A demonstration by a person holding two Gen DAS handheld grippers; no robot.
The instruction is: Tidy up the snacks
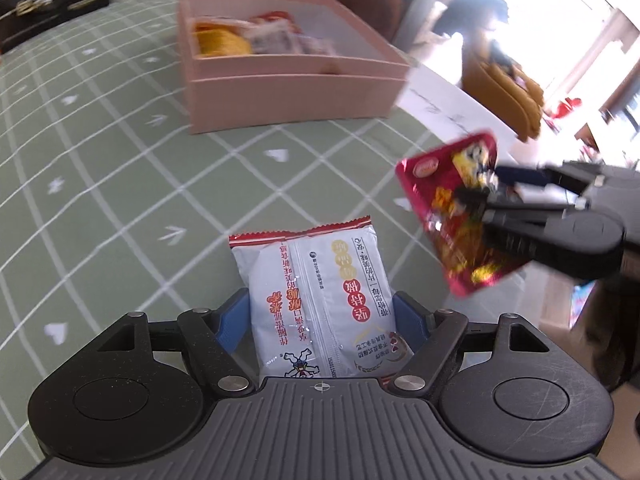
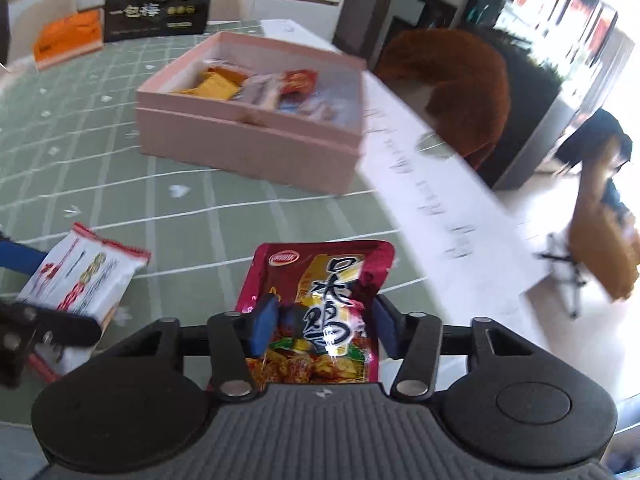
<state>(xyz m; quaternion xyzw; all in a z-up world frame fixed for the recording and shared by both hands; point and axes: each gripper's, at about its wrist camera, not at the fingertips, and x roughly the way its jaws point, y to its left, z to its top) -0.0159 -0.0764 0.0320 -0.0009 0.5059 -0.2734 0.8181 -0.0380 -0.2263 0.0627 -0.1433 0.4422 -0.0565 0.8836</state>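
Snacks [image 2: 256, 84] inside pink box [image 2: 248, 140] — white packet [image 1: 320, 304] gripped by left tongs [image 1: 320, 320], red packet [image 2: 320, 312] by right tongs [image 2: 322, 324].

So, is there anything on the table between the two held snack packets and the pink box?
Nothing visible. Only bare green tablecloth lies between the white packet, the red packet and the pink box, whose top is open.

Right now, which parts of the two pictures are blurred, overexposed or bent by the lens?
Left wrist view: the window side is washed out white, the pink box is soft, and the tablecloth grid curves. Right wrist view: the pink box and the white table edge are smeared by motion, while the red packet stays readable.
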